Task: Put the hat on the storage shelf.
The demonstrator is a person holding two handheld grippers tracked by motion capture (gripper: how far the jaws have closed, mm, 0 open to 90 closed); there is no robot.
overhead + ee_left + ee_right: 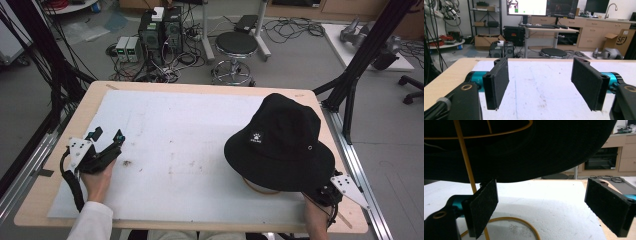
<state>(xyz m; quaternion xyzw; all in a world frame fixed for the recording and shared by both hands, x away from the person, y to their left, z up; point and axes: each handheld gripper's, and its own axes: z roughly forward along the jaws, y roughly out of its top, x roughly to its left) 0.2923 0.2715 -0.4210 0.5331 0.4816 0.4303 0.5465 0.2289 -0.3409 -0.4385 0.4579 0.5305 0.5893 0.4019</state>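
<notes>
A black bucket hat (282,140) with a small white logo rests on a yellow wire stand (260,187) at the right of the white mat (190,125). My right gripper (327,194) sits low at the near right corner, its jaws tucked under the brim. In the right gripper view the hat (524,150) looms overhead. The stand's pole (466,160) rises to the left, above its base ring (524,222), and the right gripper (544,205) is open with nothing between the pads. My left gripper (107,134) rests at the mat's left edge. It is open and empty (541,85).
The wooden table (65,135) ends just left of my left hand and just right of the hat. A black frame post (360,55) stands past the right edge. Beyond the far edge are a stool (236,47) and computer boxes (160,32). A dirt smudge (126,163) marks the mat.
</notes>
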